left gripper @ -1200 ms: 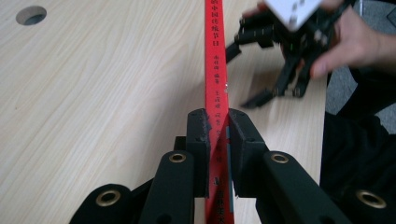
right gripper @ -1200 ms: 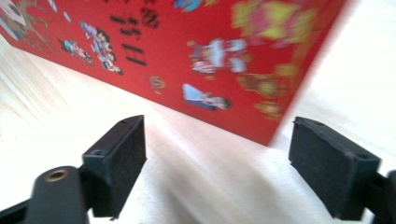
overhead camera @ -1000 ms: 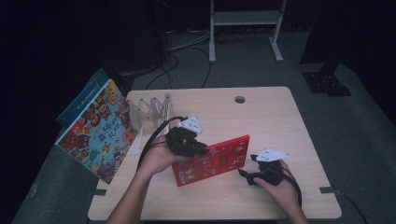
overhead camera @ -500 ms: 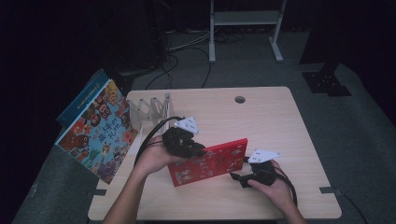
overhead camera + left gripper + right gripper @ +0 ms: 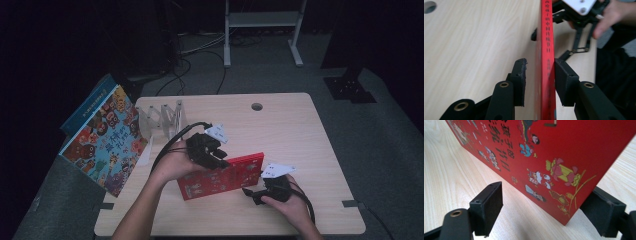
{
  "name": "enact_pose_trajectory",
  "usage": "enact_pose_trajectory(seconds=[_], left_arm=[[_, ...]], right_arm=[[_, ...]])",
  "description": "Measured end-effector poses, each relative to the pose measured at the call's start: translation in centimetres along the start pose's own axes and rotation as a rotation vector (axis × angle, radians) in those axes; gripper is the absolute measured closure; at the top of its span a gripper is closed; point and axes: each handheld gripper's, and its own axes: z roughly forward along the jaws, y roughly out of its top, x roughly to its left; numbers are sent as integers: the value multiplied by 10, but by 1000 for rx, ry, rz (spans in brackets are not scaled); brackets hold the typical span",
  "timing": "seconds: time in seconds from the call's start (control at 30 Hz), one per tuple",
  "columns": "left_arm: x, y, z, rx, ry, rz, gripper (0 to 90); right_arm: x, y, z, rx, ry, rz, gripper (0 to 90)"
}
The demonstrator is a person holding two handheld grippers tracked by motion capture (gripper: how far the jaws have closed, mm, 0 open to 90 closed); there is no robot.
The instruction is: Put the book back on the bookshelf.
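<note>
Left gripper [image 5: 220, 162] jaws opening astride upright red book [image 5: 222, 177].

Light wood desk [image 5: 300, 130], round cable hole [image 5: 257, 106] near far edge. Red book [image 5: 222, 175] standing on edge near front centre. Clear slotted rack [image 5: 162, 119] at far left corner, colourful picture book [image 5: 102, 142] leaning off left edge beside it

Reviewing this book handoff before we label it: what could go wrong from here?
1. The left gripper jaws have just been opening around the red book's spine edge; a gap shows on one side, so the tilted book could tip flat.
2. The right gripper straddles the book's corner with a gap at one jaw, so it may not stop a slide across the table.
</note>
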Motion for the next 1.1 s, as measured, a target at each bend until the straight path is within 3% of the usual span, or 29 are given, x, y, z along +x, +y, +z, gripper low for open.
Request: enact_pose_trajectory(seconds=[0.3,0.4,0.73,1.1], left_arm=[[-3,26,25,56,6,52,621],[-3,32,32,77,-15,61,634],[-3,53,53,128,-46,56,668],[2,53,64,166,-85,38,770]], right_arm=[[1,0,3,-7,10,-1,193],[1,0,3,-11,10,-2,194],[2,0,3,-8,8,-15,198],[2,-1,3,-7,12,-22,202]])
